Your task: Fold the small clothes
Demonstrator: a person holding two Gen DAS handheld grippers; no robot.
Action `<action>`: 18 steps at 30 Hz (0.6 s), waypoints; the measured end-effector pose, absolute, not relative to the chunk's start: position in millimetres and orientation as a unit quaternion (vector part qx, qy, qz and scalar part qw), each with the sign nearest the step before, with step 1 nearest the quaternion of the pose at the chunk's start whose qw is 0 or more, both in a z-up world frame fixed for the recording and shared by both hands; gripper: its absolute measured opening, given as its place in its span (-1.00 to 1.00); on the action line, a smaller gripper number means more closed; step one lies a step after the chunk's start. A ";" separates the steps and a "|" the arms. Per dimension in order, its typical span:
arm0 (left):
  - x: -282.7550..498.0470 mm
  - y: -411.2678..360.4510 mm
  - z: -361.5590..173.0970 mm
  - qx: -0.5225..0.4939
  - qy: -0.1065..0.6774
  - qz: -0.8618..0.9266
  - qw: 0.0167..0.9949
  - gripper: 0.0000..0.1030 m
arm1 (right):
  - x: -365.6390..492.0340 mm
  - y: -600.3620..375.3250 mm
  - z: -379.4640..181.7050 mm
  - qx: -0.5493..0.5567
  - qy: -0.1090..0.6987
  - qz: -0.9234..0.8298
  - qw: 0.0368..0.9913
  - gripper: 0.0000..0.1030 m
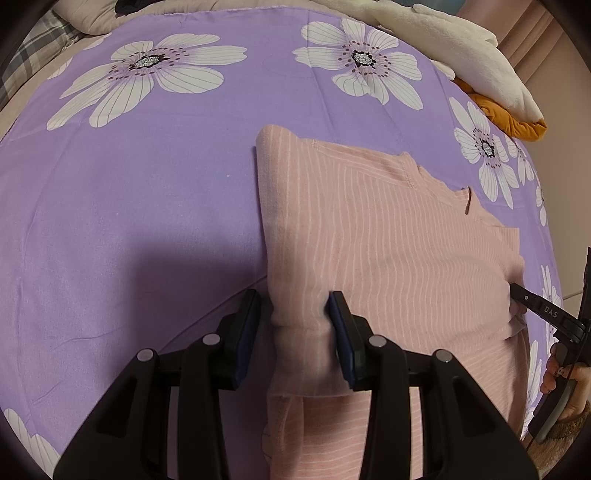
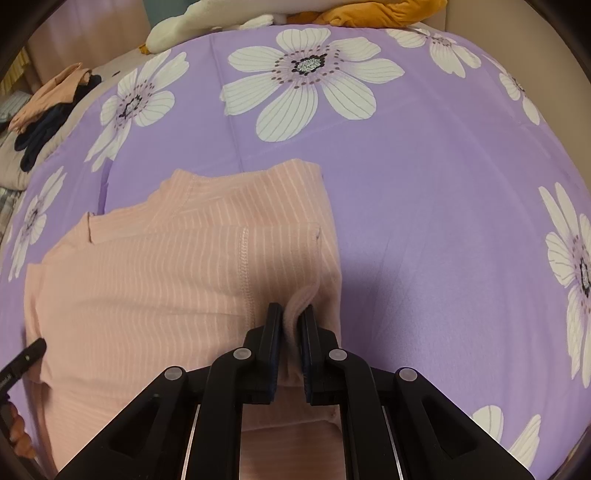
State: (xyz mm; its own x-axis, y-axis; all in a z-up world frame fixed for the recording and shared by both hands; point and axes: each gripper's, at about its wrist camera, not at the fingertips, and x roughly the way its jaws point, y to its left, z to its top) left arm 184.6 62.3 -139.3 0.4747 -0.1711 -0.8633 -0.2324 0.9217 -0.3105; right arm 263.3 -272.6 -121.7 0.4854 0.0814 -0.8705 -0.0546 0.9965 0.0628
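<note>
The pink striped garment (image 1: 369,236) lies on the purple flowered bedsheet (image 1: 147,203), directly in front of both tools, and its two side parts are already turned inward, so it makes a narrow long shape. The left gripper (image 1: 295,332) stands with its jaws partly apart around the left folded edge; the thick roll of cloth sits between the pads and the right pad seems to touch it, but I cannot say surely that it is pressed. The right gripper (image 2: 290,339) has its jaws together, clamped on a thin ridge of the same garment at the right folded edge.

I think each tool takes one lower corner for this reason: when both corners are held at the same level, the bottom part can be lifted and carried toward the collar (image 2: 184,184), which lies at the far end from the tools. The folded sides stay in place because the grip catches all the layers together. Far beyond the garment, a white and orange pile (image 2: 295,14) rests at the edge of the bed
</note>
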 end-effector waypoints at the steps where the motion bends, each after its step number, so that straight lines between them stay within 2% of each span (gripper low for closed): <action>1: 184.5 62.3 -139.3 -0.197 0.512 0.018 0.836 -0.24 | 263.3 -272.6 -121.5 0.013 0.506 0.039 0.862 -0.88; 18: 184.6 62.2 -139.4 -0.197 0.511 0.018 0.837 -0.24 | 264.0 -272.4 -123.3 0.012 0.507 0.043 0.861 -0.88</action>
